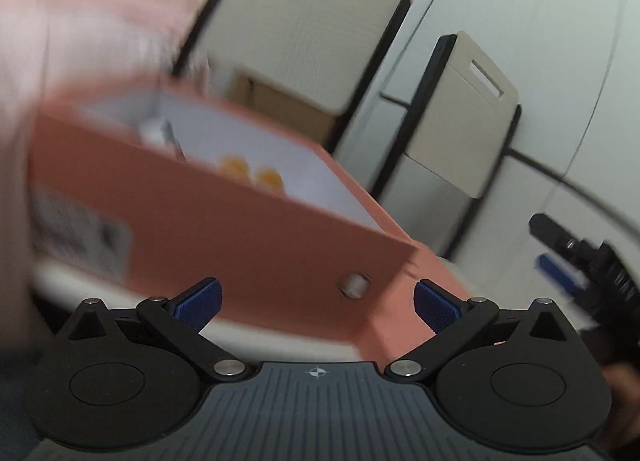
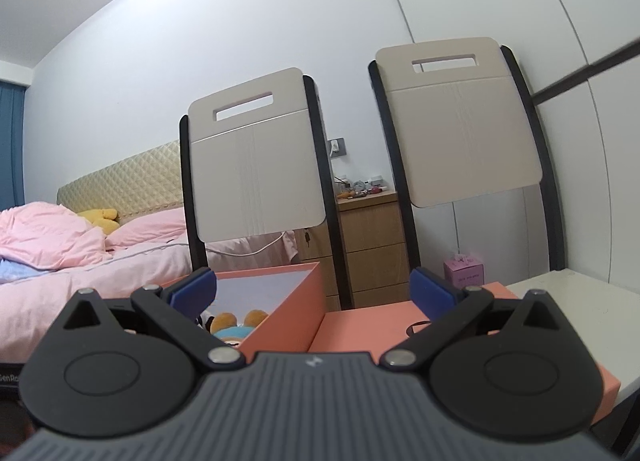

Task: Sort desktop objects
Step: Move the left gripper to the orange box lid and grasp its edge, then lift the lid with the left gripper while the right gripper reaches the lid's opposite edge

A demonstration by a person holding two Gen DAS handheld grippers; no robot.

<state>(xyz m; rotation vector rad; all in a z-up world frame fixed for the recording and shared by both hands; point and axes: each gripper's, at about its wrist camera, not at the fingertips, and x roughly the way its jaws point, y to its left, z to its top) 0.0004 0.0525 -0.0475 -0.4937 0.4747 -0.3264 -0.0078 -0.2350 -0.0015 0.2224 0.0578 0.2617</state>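
An open salmon-pink box (image 1: 224, 229) with a white inside fills the blurred left wrist view, and holds orange-topped toys (image 1: 256, 173) and a white item. My left gripper (image 1: 316, 303) is open and empty in front of its near wall. In the right wrist view the same box (image 2: 288, 313) holds a plush toy (image 2: 236, 327). The box's flat pink lid (image 2: 360, 329) lies beside it with a small dark ring (image 2: 416, 327) on it. My right gripper (image 2: 312, 291) is open and empty just above box and lid. It also shows at the right edge of the left wrist view (image 1: 576, 257).
Two beige folding chairs (image 2: 256, 177) (image 2: 464, 121) lean on the white wall. A wooden nightstand (image 2: 368, 245) stands between them, a bed with pink bedding (image 2: 80, 253) lies left. A small pink carton (image 2: 464, 273) sits by the white table (image 2: 568, 289).
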